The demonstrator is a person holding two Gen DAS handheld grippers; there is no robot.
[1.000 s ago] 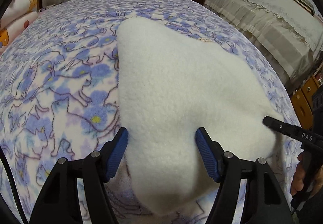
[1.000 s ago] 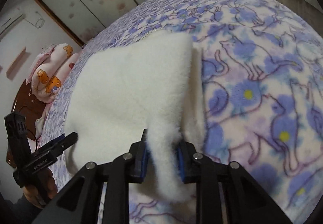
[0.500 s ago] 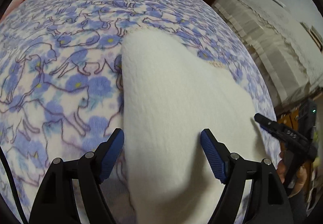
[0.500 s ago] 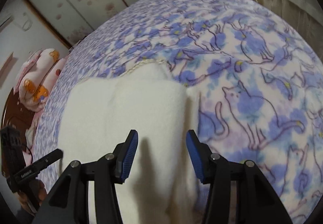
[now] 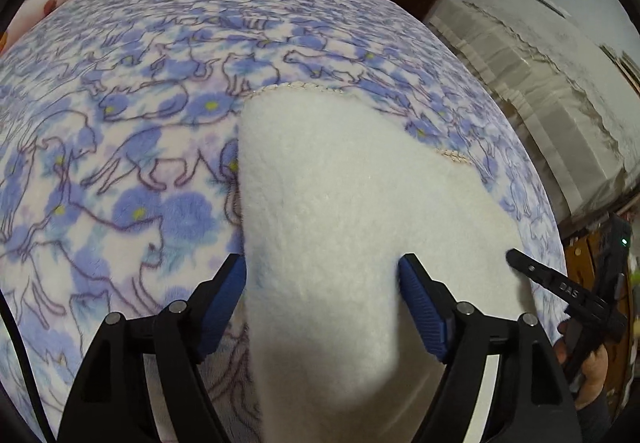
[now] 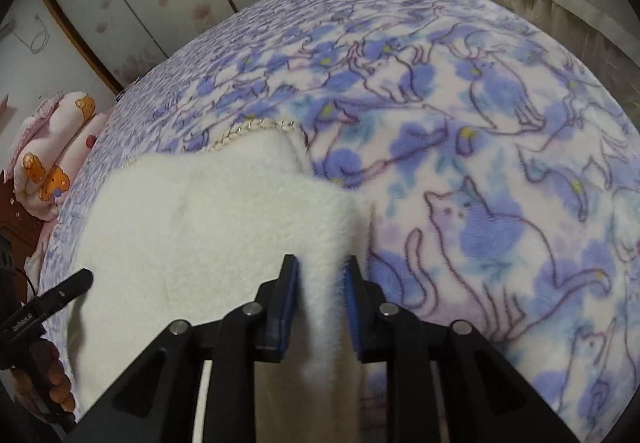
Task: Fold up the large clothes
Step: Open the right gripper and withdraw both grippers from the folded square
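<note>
1. The white fleece [image 5: 352,227] is lying folded on the cat-print blanket [image 5: 120,163].
2. The left gripper [image 5: 322,283] is gaping wide astride it, pads unpressed.
3. The right gripper [image 6: 320,283] has just been closing, pinching its edge.

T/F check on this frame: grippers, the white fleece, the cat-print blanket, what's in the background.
1. The right gripper is closed on an edge of the white fleece. True; its jaws have just been closing, with fleece pinched between them.
2. The left gripper is clamped tight on a thin fold. False: its jaws stand wide, straddling a broad bulge of fleece.
3. The fleece lies on a plain grey sheet. False: it lies on a blue and purple cat-print blanket.
4. A stitched trim runs along the fleece's far edge. True.
5. A pink bundle with bear prints sits beyond the blanket in the right wrist view. True.
</note>
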